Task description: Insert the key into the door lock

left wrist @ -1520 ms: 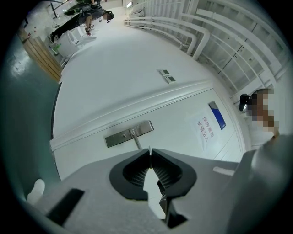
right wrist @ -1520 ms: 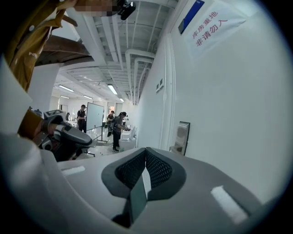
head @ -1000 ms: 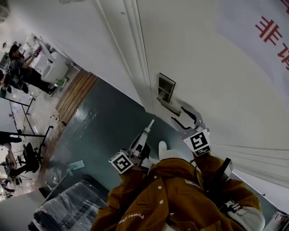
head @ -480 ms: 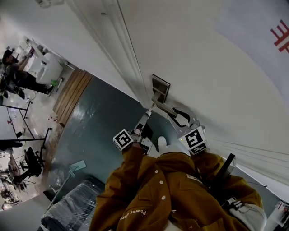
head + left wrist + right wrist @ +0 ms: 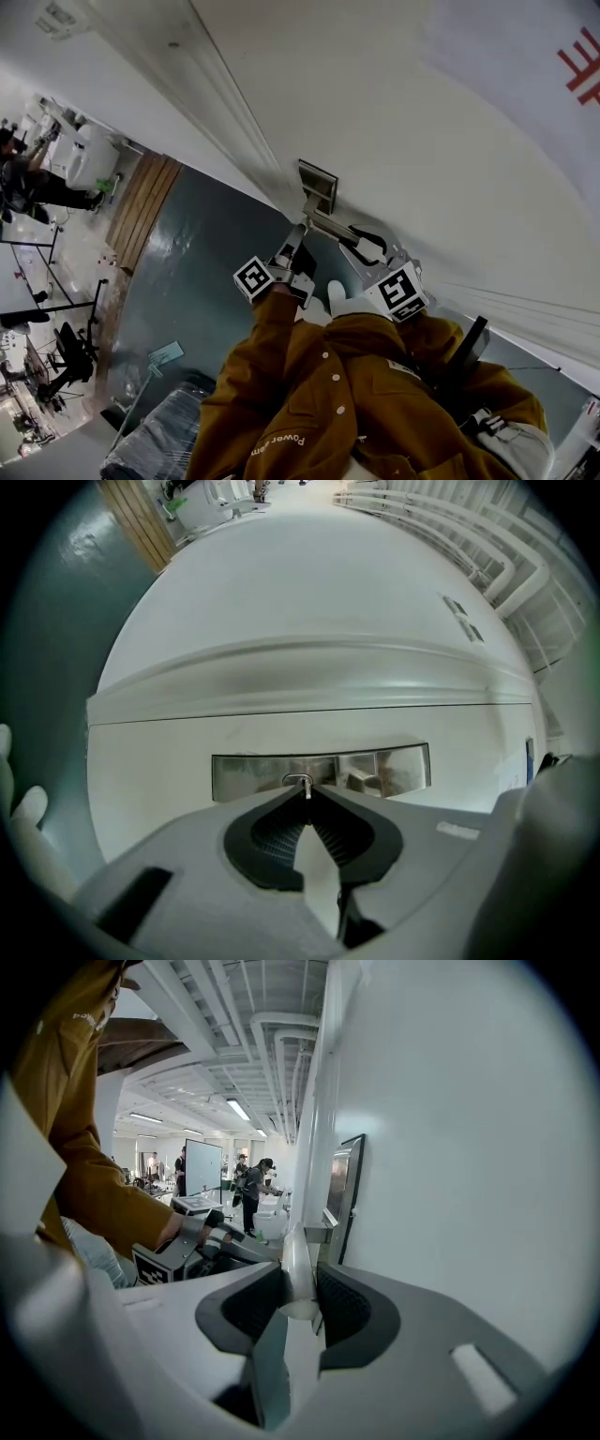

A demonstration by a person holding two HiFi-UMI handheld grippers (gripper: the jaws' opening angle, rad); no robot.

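Observation:
A metal lock plate [image 5: 317, 186] sits on the white door [image 5: 422, 141], with a lever handle [image 5: 330, 225] coming off it. My left gripper [image 5: 298, 231] points at the plate and is shut on a small metal key [image 5: 305, 786]. The key's tip is at the keyhole in the plate [image 5: 394, 766]; whether it is inside I cannot tell. My right gripper [image 5: 367, 246] is shut on the free end of the handle [image 5: 296, 1265], beside the plate [image 5: 343, 1185]. The left gripper's marker cube [image 5: 155, 1262] shows in the right gripper view.
The door frame [image 5: 225, 103] runs up to the left of the lock. A dark green floor [image 5: 197, 272] and a wooden strip [image 5: 141, 202] lie beyond it. A plastic-wrapped bundle [image 5: 155, 436] lies at the lower left. People and desks [image 5: 28, 178] are far off at the left.
My left gripper moved up to the lock plate with the key. My right gripper, open by the handle's end a second ago, has shut on the handle.

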